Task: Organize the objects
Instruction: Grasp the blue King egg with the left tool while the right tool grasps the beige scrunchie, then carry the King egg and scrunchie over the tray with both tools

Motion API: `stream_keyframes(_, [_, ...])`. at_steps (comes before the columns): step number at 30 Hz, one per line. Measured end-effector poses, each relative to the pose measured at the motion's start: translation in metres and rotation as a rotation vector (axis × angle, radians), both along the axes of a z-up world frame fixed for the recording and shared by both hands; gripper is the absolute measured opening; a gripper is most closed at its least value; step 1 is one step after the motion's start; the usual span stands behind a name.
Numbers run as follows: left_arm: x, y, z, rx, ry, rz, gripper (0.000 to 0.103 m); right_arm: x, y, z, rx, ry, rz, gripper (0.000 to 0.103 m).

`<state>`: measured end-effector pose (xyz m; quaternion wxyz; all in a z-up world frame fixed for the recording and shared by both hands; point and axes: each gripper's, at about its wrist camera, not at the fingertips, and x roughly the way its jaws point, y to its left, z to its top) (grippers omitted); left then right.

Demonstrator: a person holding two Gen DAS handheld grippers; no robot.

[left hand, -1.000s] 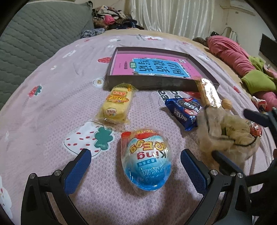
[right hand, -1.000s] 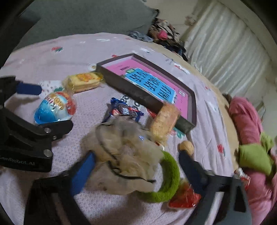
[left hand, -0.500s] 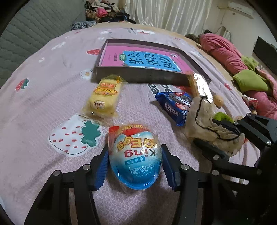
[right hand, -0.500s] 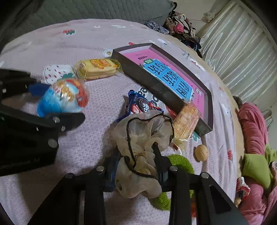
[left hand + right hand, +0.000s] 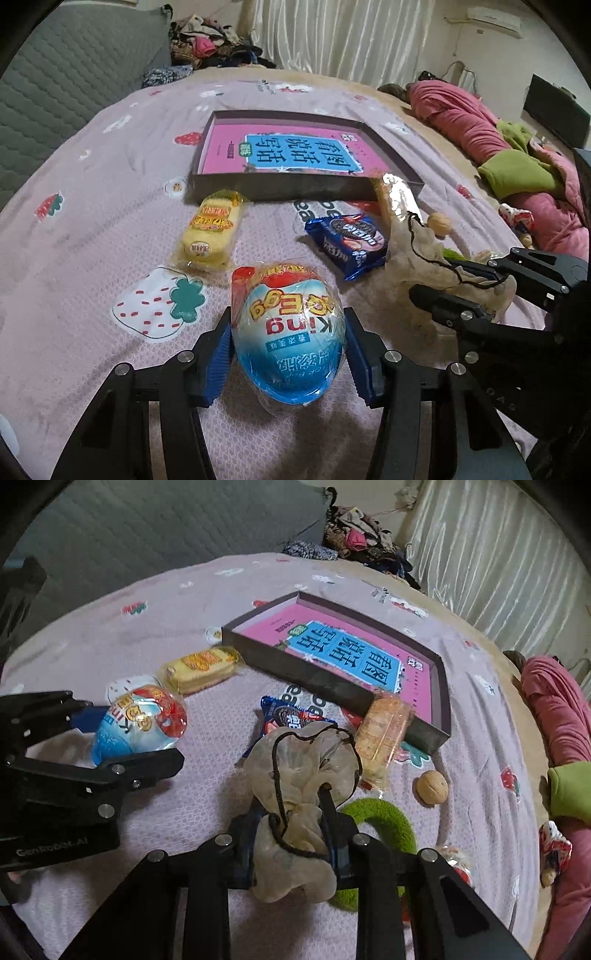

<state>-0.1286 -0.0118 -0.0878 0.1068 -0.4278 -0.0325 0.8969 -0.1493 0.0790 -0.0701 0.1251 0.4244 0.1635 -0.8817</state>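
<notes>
My left gripper is shut on a blue and red egg-shaped snack pack, also seen in the right wrist view. My right gripper is shut on a beige mesh drawstring pouch, which shows at the right of the left wrist view. A dark shallow box holding a pink and blue book lies further back on the bed. On the sheet before it lie a yellow cake pack, a blue cookie pack, a clear cracker pack leaning on the box, and a walnut.
A green ring lies under my right gripper. A pink and green quilt is bunched at the right. A pile of clothes and curtains are at the far end. A grey quilted headboard is on the left.
Both grippers went from open to shut: the left closed on the egg pack, the right on the mesh pouch. Both have since lifted slightly with their objects.
</notes>
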Motion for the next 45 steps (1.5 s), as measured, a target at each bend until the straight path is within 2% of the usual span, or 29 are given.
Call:
stream_keyframes(14, [0.024, 0.004, 0.042, -0.04, 0.069, -0.006, 0.057, 0.026, 0.01, 0.051, -0.1, 0.069, -0.018, 0.028])
stream_keyframes(21, [0.024, 0.008, 0.079, -0.071, 0.122, -0.004, 0.057, 0.033, 0.017, 0.08, -0.124, 0.104, -0.02, 0.028])
stream_keyframes(28, [0.021, 0.012, 0.106, -0.081, 0.154, 0.002, 0.057, 0.03, 0.024, 0.102, -0.151, 0.131, -0.014, 0.028])
stream_keyframes(45, [-0.017, 0.021, 0.139, -0.101, 0.188, 0.002, 0.057, 0.014, 0.045, 0.136, -0.167, 0.19, -0.055, 0.028])
